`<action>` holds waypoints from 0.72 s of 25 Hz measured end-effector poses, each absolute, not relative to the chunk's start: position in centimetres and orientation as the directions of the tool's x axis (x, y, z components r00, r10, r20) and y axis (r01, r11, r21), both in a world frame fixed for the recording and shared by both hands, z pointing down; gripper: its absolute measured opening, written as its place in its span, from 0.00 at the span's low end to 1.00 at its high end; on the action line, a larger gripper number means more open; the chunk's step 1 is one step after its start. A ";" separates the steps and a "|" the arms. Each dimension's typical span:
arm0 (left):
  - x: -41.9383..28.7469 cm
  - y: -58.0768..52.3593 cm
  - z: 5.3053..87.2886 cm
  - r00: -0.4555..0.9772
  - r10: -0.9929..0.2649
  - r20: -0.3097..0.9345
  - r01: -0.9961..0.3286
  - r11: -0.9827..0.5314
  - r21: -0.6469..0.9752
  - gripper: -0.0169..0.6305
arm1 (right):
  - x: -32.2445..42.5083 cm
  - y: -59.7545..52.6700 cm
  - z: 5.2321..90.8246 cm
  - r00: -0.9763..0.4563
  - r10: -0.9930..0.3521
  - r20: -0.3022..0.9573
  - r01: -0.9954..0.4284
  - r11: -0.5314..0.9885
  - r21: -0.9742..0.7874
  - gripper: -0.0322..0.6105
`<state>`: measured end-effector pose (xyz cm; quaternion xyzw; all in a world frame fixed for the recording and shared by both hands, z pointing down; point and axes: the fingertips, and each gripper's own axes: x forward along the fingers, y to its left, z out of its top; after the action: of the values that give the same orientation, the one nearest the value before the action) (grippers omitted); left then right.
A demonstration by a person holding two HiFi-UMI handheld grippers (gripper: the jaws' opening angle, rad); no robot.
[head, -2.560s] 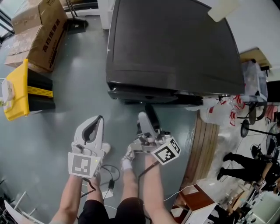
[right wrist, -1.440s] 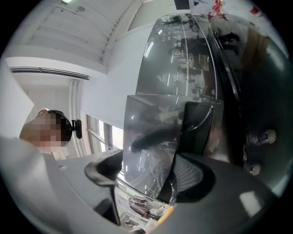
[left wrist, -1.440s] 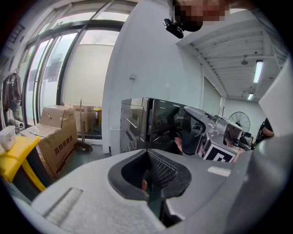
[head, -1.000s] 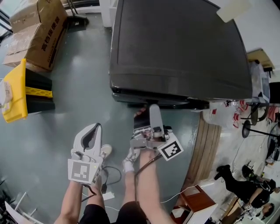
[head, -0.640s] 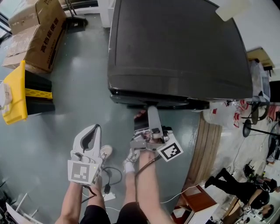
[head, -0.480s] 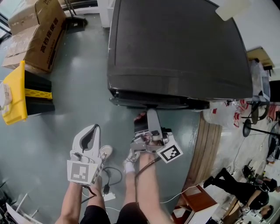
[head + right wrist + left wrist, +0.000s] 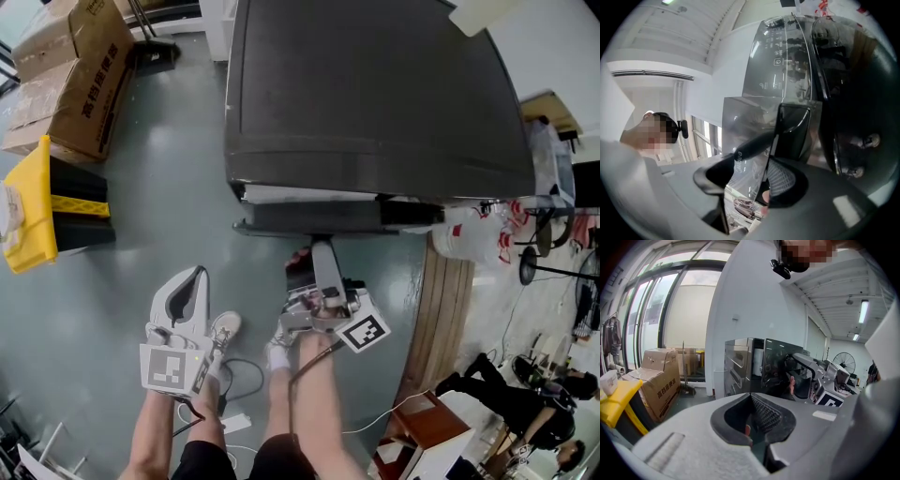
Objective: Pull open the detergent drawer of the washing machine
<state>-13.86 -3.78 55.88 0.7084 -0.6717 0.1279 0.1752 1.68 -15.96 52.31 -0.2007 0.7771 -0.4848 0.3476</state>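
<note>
The dark washing machine [image 7: 375, 84] stands ahead of me, seen from above. Its detergent drawer [image 7: 281, 217] juts out from the front, and a white strip of its inside [image 7: 300, 195] shows behind the dark front panel. My right gripper [image 7: 322, 246] reaches up to that panel; its jaws have just been closing. In the right gripper view the glossy panel edge [image 7: 774, 140] runs between the pads, and the gripper [image 7: 764, 173] is shut on it. My left gripper [image 7: 192, 278] hangs low at the left, shut and empty [image 7: 752, 423], away from the machine [image 7: 740, 362].
Cardboard boxes [image 7: 70, 70] and a yellow-and-black block [image 7: 80, 202] stand at the left. Wooden boards [image 7: 445, 309] and plastic bags [image 7: 469, 234] lie to the right of the machine. A cable [image 7: 239, 375] trails on the floor by my feet [image 7: 225, 326].
The drawer has slid out of the machine's front toward me, and a white strip now shows behind its panel. The left gripper has stayed put.
</note>
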 end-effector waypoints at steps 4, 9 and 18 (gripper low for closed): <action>-13.8 -3.5 55.8 0.076 -0.909 0.410 -0.996 -0.047 0.080 0.04 | 2.1 -14.9 52.4 -0.678 -0.649 -0.346 0.030 0.445 -0.895 0.39; -13.6 -3.1 55.4 0.087 -0.914 0.397 -0.995 -0.059 0.083 0.04 | 2.9 -13.1 52.3 -0.679 -0.648 -0.344 0.032 0.442 -0.897 0.39; -12.8 -2.4 55.1 0.099 -0.912 0.398 -0.994 -0.073 0.081 0.04 | 5.1 -9.5 53.2 -0.690 -0.650 -0.320 0.008 0.435 -0.901 0.39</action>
<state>-12.84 -2.35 55.07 0.7221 -0.6599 0.1223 0.1678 5.14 -9.55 53.18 -0.2063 0.7776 -0.4901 0.3355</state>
